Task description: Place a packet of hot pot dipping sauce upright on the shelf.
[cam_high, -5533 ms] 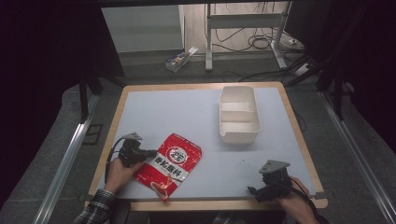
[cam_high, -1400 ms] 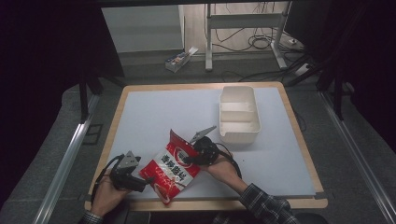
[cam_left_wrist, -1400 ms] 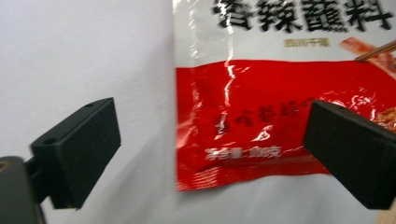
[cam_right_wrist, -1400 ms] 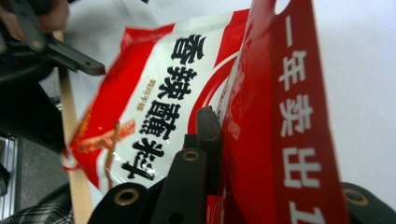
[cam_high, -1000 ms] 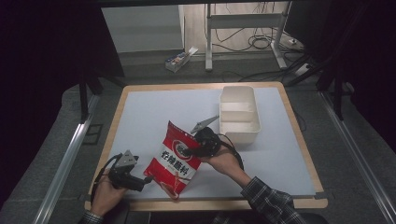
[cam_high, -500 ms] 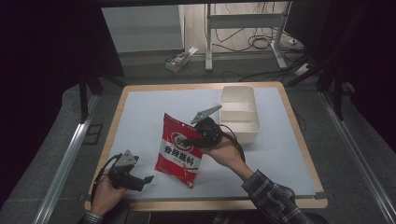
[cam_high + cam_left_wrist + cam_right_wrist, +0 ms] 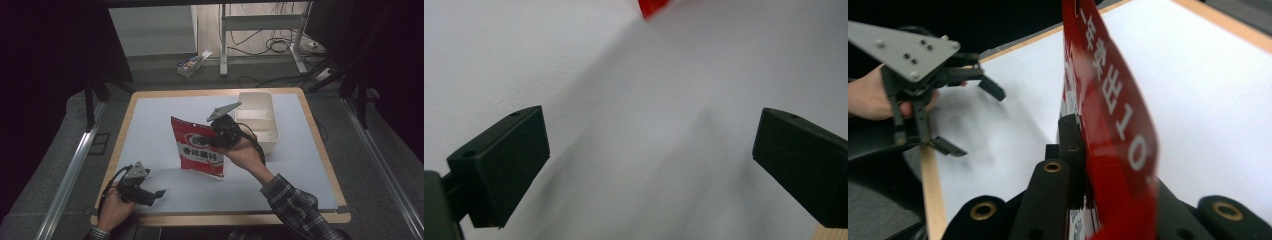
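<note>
High view: red snack bag [image 7: 197, 148] is held upright above the bench [image 7: 150, 125] (near the white bin [image 7: 260, 122]) | right gripper [image 7: 216, 137] jaws clamped on it | left gripper [image 7: 156, 194] jaws spread apart, nothing between.

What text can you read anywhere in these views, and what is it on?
"10", white, on the red bag, right gripper view.
White Chinese characters above it on the same bag: legible in part, I won't quote them.
Bag front in the high view: round logo and white Chinese characters, too small to read.
White bin, table: no text.
</note>
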`<state>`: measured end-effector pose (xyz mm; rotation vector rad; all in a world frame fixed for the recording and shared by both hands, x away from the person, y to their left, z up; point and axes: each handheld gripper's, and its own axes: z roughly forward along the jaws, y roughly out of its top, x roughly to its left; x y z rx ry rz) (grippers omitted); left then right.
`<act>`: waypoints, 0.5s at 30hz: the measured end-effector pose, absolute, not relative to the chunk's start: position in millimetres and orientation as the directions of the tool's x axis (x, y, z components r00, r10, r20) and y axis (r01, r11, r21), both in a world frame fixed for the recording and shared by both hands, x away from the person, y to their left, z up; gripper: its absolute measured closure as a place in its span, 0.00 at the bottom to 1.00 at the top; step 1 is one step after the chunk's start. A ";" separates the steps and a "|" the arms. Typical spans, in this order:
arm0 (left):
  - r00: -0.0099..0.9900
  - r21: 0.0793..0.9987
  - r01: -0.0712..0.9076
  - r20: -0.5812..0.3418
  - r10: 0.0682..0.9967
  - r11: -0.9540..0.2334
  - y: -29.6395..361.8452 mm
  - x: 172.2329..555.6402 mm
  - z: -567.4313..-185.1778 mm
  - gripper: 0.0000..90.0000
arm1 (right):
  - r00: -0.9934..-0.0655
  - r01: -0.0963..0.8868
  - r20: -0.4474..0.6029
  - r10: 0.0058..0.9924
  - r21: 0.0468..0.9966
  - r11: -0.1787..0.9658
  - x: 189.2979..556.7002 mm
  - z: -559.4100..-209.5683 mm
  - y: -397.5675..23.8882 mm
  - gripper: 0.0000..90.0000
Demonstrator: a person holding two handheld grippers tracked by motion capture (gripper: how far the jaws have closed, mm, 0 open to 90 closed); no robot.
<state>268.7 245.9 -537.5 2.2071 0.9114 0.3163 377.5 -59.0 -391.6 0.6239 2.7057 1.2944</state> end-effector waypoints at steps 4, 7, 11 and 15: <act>0.720 0.698 0.520 -0.049 0.693 -0.492 245.9 269.2 -538.2 0.02 | -0.902 0.321 0.073 0.426 0.773 0.547 387.6 -383.2 -63.0 0.98; 0.720 0.697 0.521 -0.048 0.692 -0.493 246.2 269.5 -538.4 0.02 | -0.890 0.326 0.065 0.451 0.782 0.532 396.2 -378.9 -66.7 0.98; 0.719 0.699 0.525 -0.059 0.693 -0.485 247.0 269.9 -538.4 0.02 | -0.880 0.334 0.065 0.471 0.789 0.515 405.8 -374.0 -70.9 0.98; 0.719 0.707 0.529 -0.078 0.691 -0.470 248.7 270.7 -538.4 0.01 | -0.872 0.335 0.068 0.484 0.804 0.491 418.4 -363.7 -74.9 0.98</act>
